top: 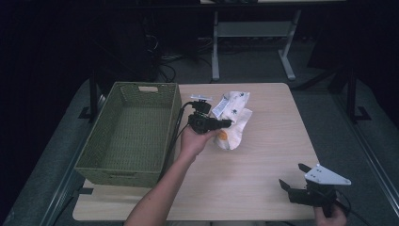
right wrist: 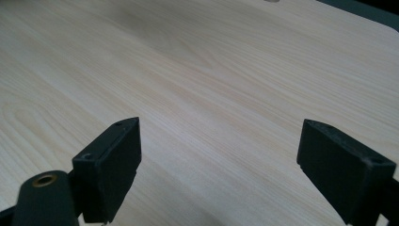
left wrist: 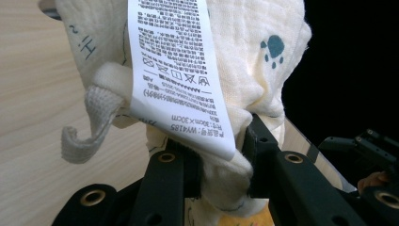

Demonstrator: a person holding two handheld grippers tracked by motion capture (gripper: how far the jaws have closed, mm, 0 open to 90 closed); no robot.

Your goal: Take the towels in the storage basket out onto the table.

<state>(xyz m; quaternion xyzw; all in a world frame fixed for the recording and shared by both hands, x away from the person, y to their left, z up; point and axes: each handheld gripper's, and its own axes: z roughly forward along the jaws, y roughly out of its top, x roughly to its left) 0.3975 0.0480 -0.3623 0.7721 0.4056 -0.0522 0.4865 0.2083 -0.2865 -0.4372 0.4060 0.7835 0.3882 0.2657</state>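
My left gripper (top: 225,123) clamped on the cloth (top: 234,120) beside the basket (top: 129,134), my right gripper (top: 295,176) gaping wide above bare table (top: 263,155), holding nothing

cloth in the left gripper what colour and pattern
Cream cloth with small teal paw prints, clearest in the left gripper view.

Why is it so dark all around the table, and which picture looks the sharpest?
High view: dim, with black surroundings, and only the table is lit. Left gripper view: bright and close, the care label on the cream cloth is sharp enough to show print. Right gripper view: wood grain is clear, while the near tongs look soft.
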